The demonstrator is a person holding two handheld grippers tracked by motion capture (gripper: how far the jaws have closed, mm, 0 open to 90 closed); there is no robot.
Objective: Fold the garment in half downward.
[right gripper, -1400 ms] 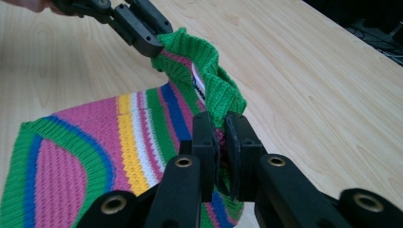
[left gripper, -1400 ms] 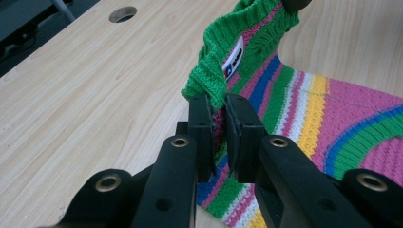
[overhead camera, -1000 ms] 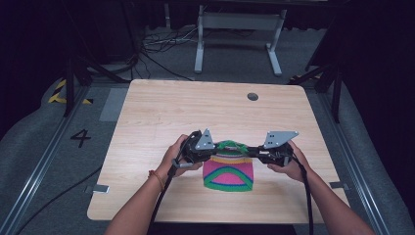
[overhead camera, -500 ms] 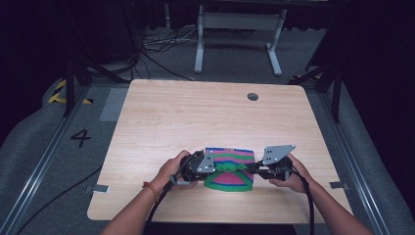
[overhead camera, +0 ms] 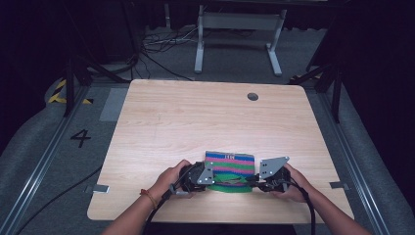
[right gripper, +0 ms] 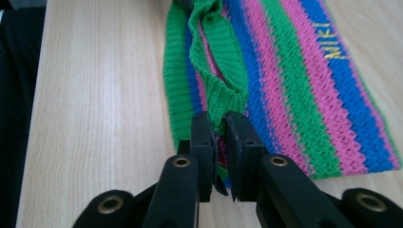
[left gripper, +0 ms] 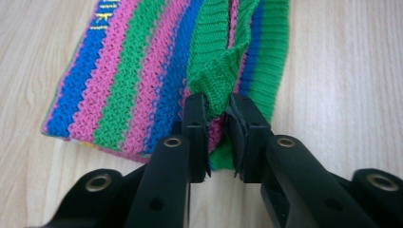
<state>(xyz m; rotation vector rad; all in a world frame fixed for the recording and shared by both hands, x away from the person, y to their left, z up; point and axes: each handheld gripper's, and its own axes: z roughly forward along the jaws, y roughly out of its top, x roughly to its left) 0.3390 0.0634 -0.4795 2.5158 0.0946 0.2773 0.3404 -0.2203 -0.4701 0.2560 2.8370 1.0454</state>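
The striped knitted cloth now lies flat and folded on the table, near its front edge; a second ago its green edge was lifted in an arch. The left gripper and the right gripper each stay clamped on that green edge, so I judge the fold is nearly finished.

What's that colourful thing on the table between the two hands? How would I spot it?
Look at the near edge of the pale wooden table, between the person's two hands. There lies a folded knitted cloth in blue, pink and green stripes. Its green ribbed edge is pinched by the left gripper and the right gripper, and small yellow lettering marks one blue stripe.
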